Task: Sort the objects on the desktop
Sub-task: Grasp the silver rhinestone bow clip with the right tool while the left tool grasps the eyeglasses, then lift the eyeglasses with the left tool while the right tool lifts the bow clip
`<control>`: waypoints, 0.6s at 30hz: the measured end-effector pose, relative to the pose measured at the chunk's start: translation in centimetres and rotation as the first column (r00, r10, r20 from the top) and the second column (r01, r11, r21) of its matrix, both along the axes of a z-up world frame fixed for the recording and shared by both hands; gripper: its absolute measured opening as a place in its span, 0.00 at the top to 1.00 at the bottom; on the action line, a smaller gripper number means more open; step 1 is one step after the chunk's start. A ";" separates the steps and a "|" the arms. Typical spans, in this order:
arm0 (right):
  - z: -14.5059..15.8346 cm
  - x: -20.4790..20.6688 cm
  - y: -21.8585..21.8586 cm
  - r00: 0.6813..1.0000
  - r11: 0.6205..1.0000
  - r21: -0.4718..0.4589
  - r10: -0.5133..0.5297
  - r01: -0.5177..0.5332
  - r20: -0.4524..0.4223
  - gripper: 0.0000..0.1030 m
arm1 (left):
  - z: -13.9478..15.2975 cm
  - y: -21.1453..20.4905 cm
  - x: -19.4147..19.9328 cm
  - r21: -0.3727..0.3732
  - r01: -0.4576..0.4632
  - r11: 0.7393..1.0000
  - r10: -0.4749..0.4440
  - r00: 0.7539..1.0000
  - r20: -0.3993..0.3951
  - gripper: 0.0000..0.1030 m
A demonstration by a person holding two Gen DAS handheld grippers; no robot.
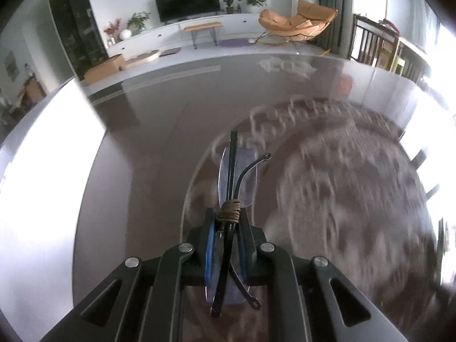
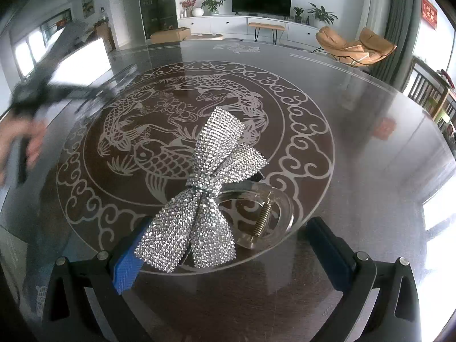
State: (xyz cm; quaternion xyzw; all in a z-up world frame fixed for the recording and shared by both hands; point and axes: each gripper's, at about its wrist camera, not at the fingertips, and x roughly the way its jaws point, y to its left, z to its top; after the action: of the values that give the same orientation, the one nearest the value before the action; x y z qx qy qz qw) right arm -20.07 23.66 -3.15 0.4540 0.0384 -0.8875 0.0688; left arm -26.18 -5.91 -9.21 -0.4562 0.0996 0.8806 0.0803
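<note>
Glasses, folded, stand clamped between the pads of the left tool at lower centre, above the blurred surface. Right tool gapes wide around a rhinestone bow clip lying on the etched glass disc, pads apart from it. Judged best: carry the glasses low and steady, releasing only once they rest.

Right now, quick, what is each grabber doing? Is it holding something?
Left gripper: closed on the folded glasses.
Right gripper: open, holding nothing; the sparkly bow clip lies between its fingers on the table.
</note>
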 end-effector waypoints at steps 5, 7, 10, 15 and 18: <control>0.0 0.0 0.0 1.000 1.000 0.001 0.000 0.000 0.000 0.00 | 0.1 -0.8 6.4 0.024 -0.036 0.999 0.036 0.999 0.012 0.87; 0.0 0.0 0.0 1.000 1.000 0.000 0.000 0.000 0.000 0.00 | 0.0 -0.8 7.9 0.048 -0.046 0.998 0.045 0.999 0.021 0.87; 0.0 0.0 0.0 1.000 1.000 0.000 0.000 0.000 0.000 0.00 | 0.0 -0.4 10.1 0.070 -0.049 0.996 0.047 0.998 0.028 0.87; 0.0 0.0 0.0 1.000 1.000 0.001 0.000 0.000 0.000 0.00 | 0.2 -0.1 12.5 0.069 -0.042 0.997 0.040 0.999 0.025 0.87; 0.0 0.0 0.0 1.000 1.000 0.001 0.000 0.000 0.000 0.00 | 0.6 -0.1 13.1 0.076 -0.040 0.996 0.038 0.999 0.021 0.87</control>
State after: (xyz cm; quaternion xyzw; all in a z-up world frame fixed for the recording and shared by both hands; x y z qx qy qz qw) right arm -20.09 23.63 -3.15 0.4541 0.0387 -0.8875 0.0688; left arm -13.06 -6.00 -8.64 -0.4632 0.0564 0.8807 0.0814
